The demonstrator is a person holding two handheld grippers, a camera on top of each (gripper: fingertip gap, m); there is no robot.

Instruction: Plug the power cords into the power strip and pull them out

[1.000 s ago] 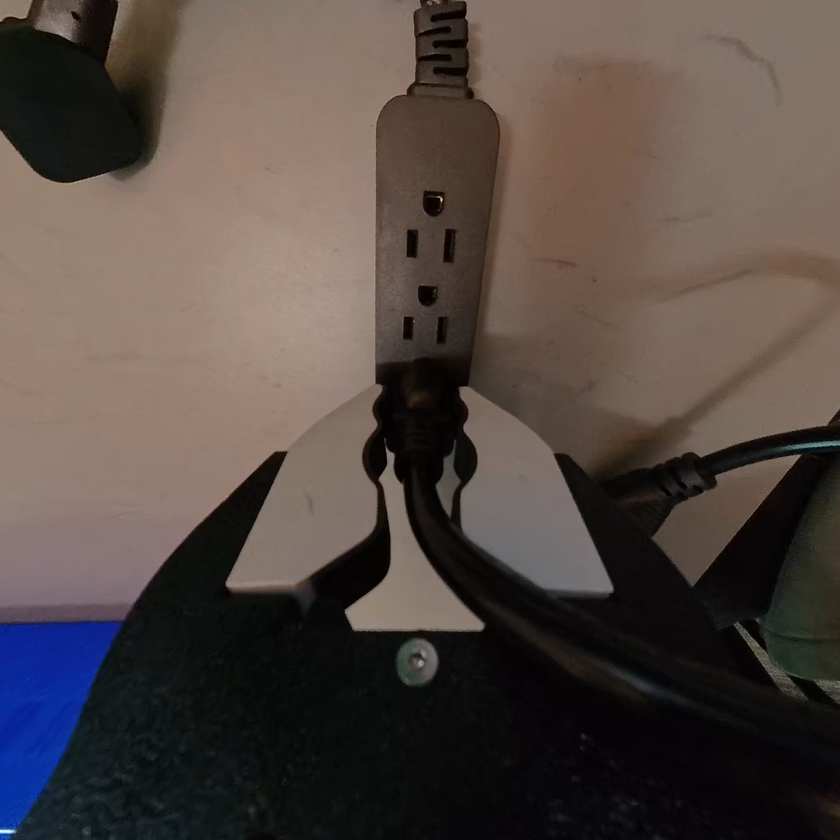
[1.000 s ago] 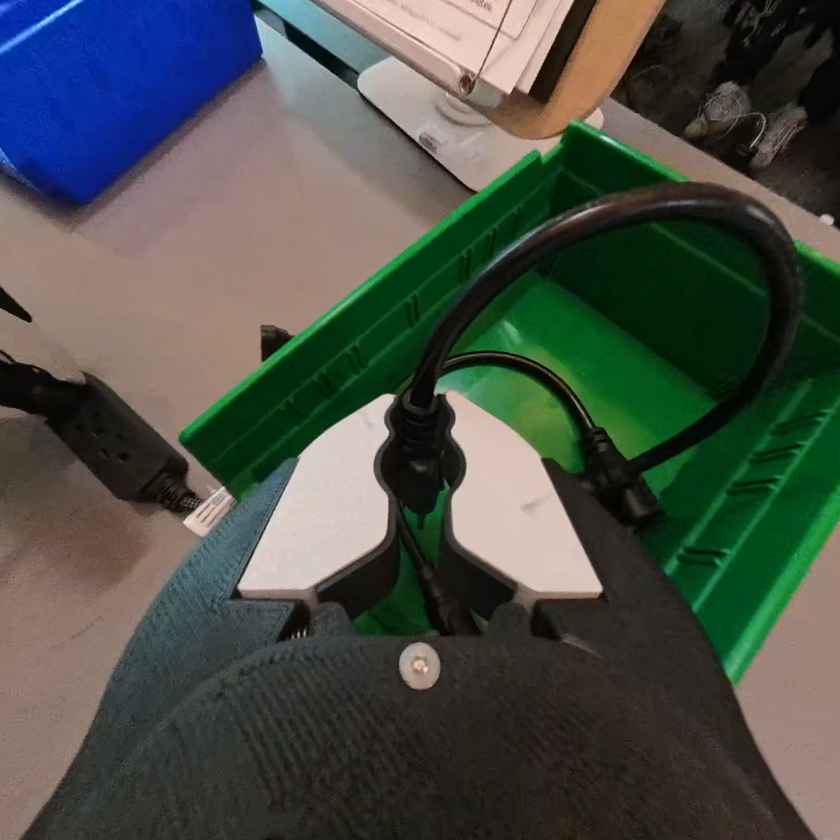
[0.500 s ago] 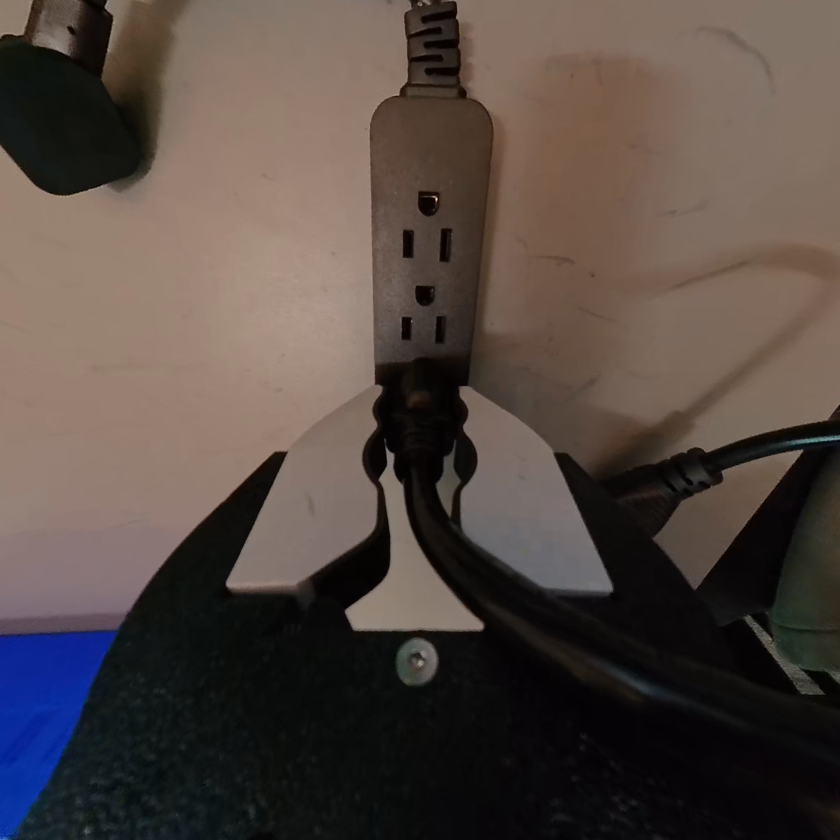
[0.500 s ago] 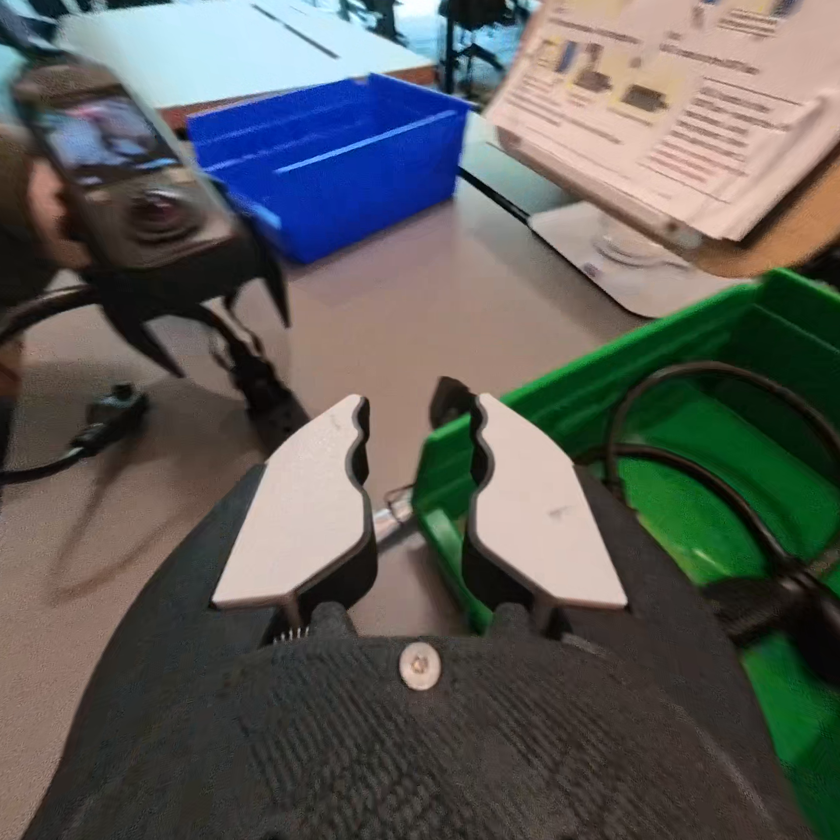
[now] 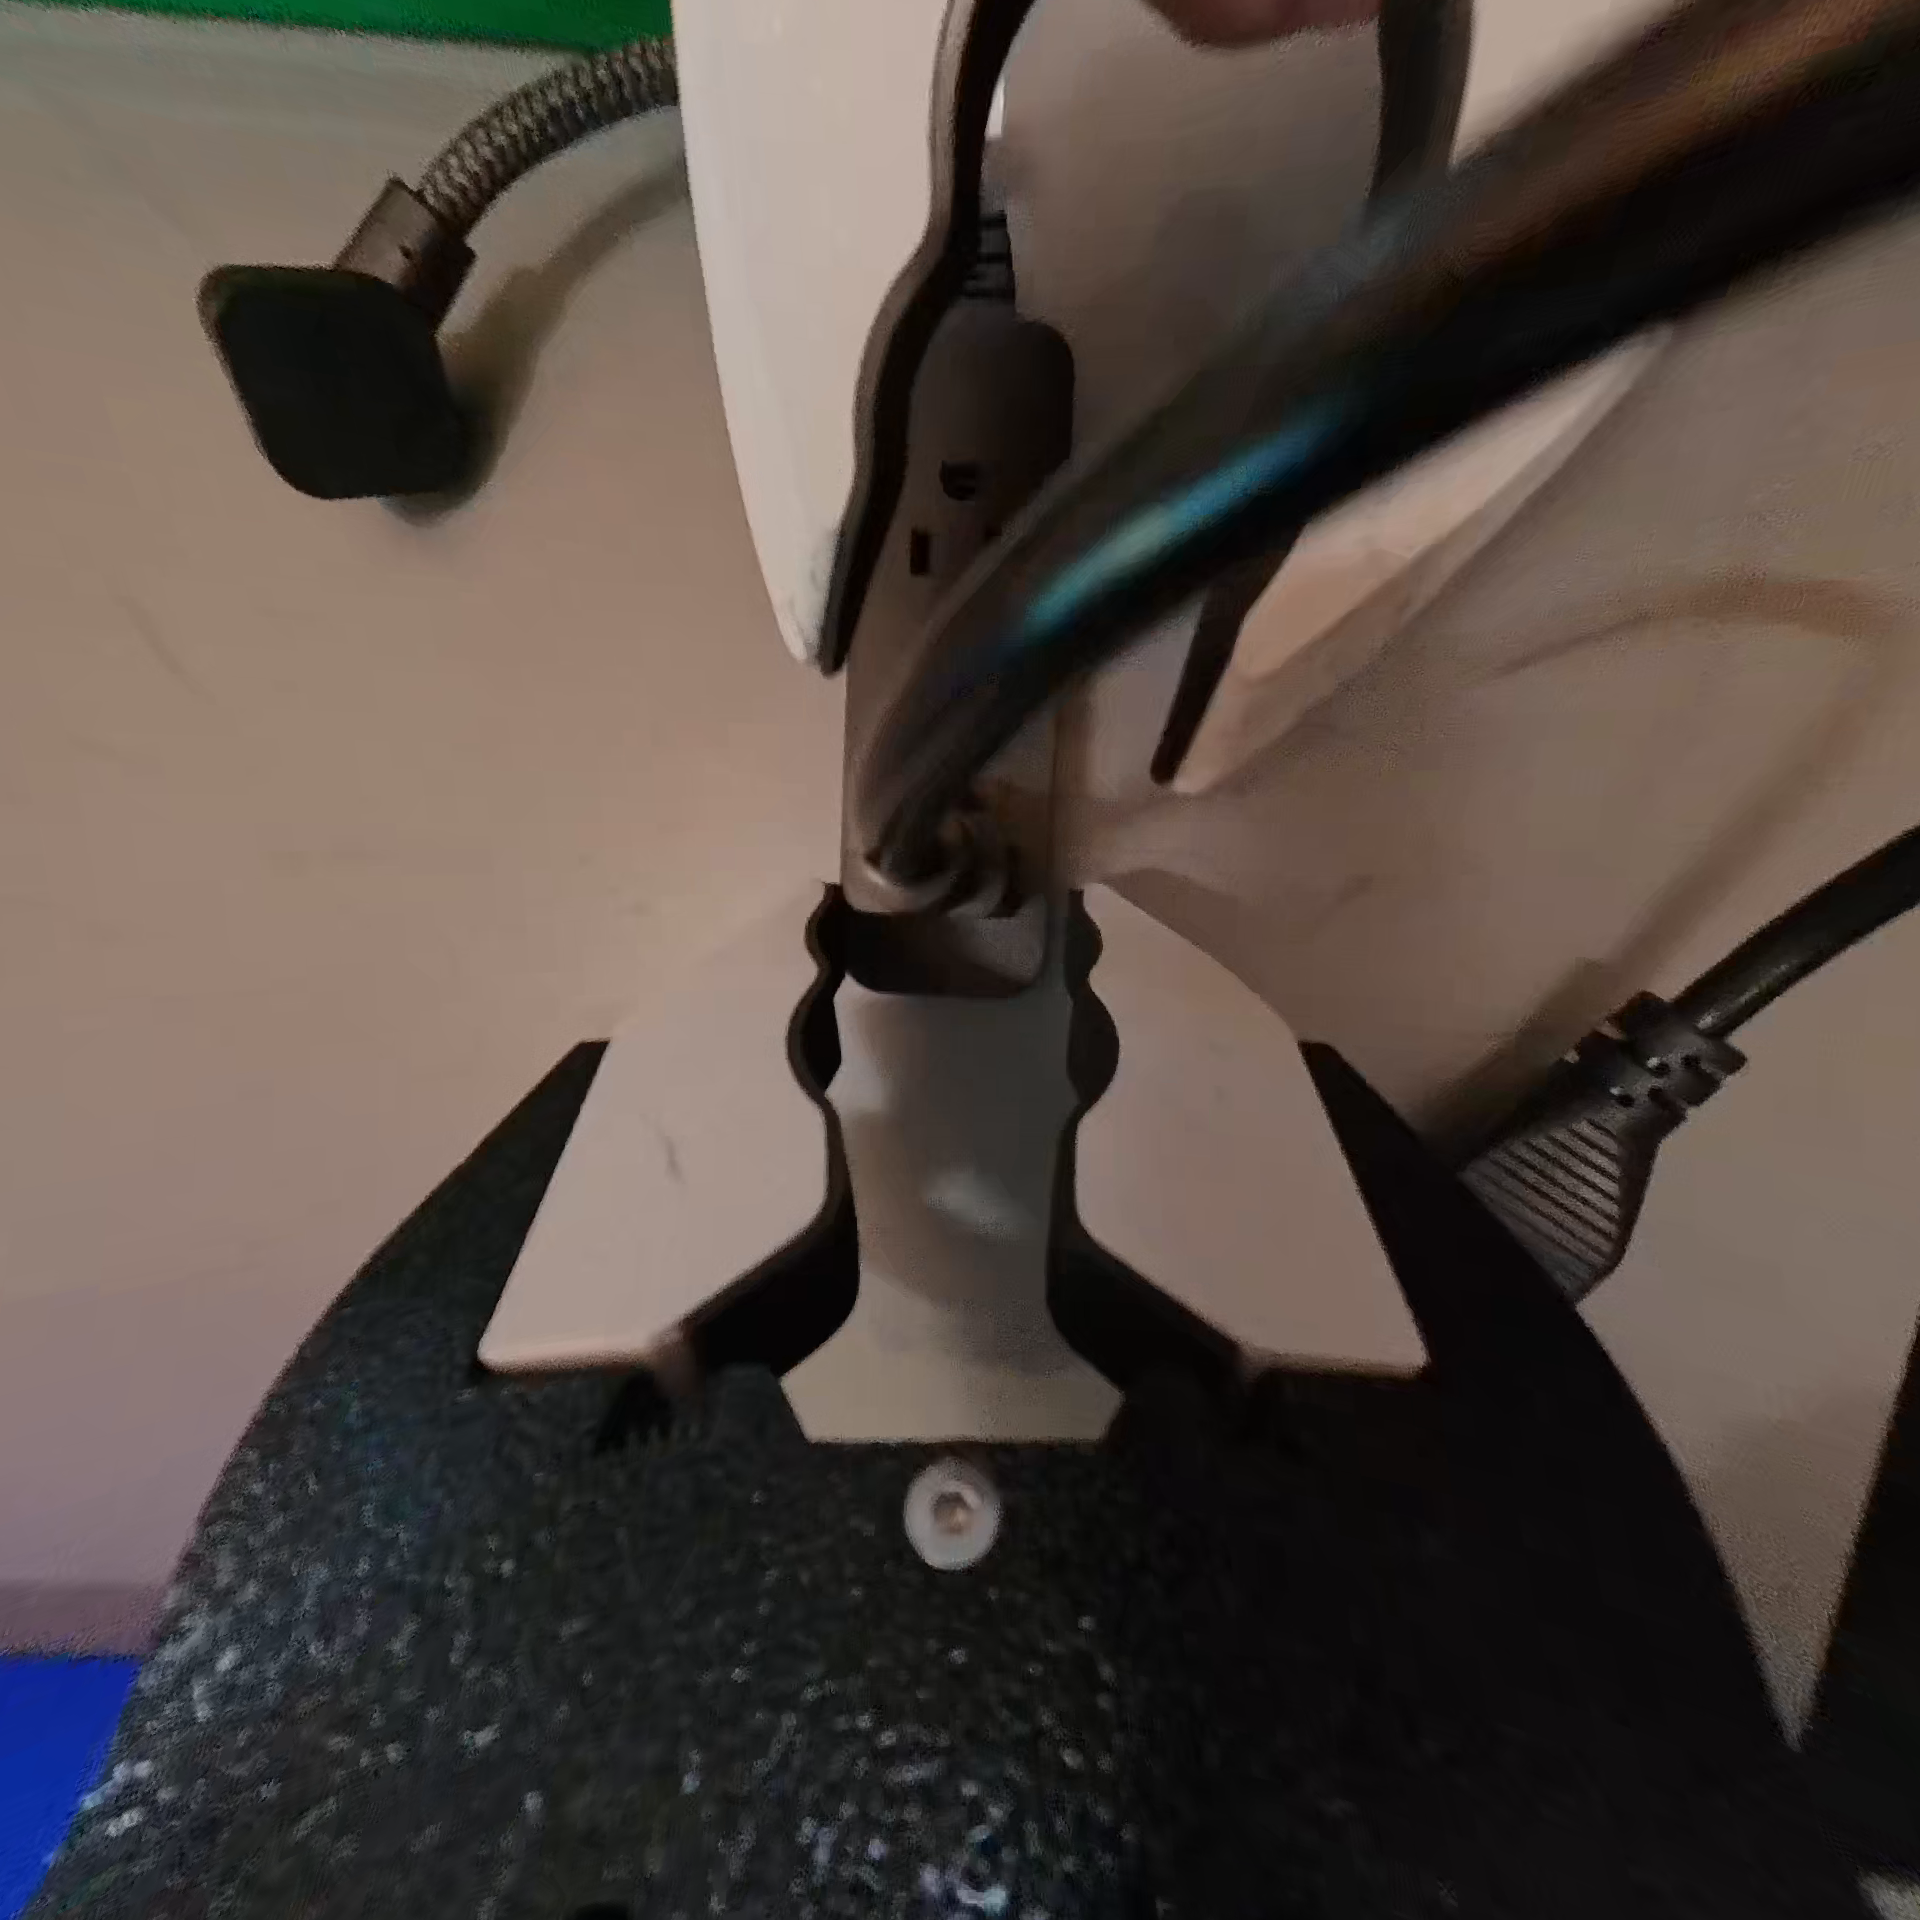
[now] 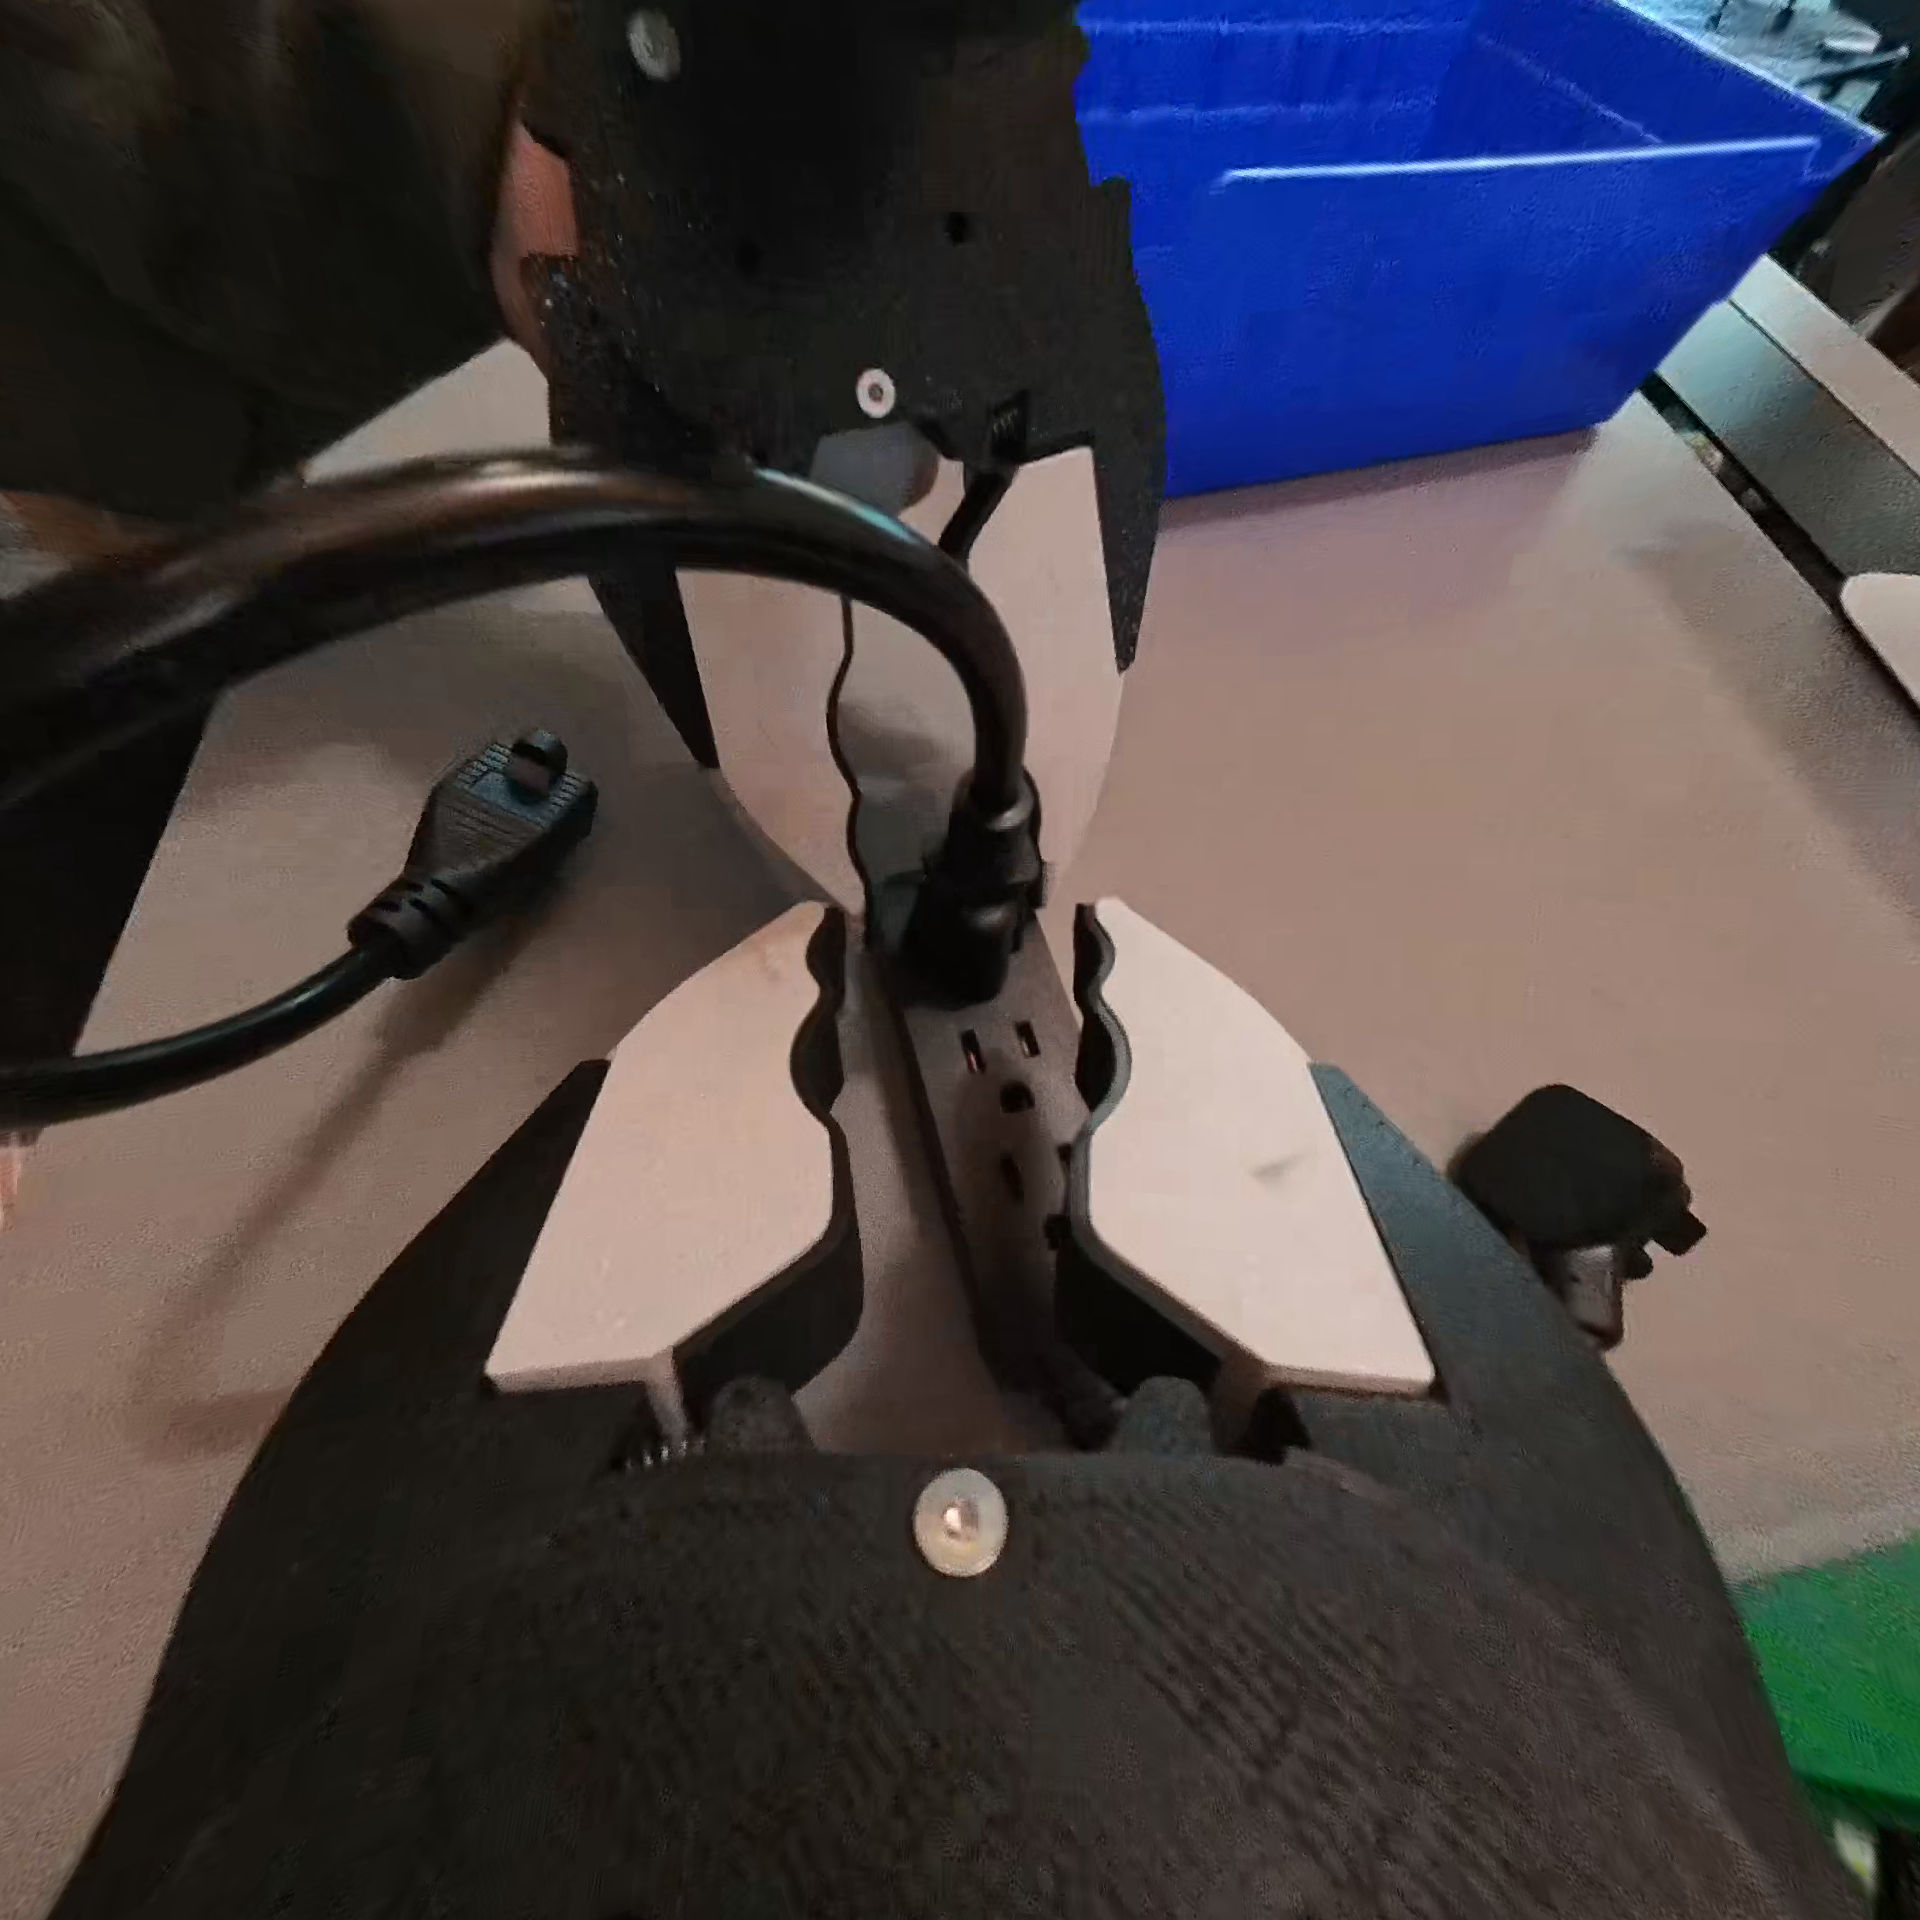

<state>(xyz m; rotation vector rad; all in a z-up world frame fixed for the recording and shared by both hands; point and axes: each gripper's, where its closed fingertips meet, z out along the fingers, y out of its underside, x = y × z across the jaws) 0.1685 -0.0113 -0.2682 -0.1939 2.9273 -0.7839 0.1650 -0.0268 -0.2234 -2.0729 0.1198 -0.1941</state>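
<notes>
On the table [image 6: 1455, 727], the right gripper [image 6: 951, 935] straddled the power strip [image 6: 1003, 1101], fingers apart. The left gripper [image 5: 951, 935], fingers parted, flanked the inserted plug [image 6: 982, 883].

Beige-grey tabletop [image 6: 1455, 779] w/ blue bin [image 6: 1455, 260] at far edge, green bin [image 6: 1849, 1683] nr right.

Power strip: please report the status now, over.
Left gripper around plug, grip unclear. Right gripper open, straddling power strip. Plug seated in end outlet. Cord arching across.
</notes>
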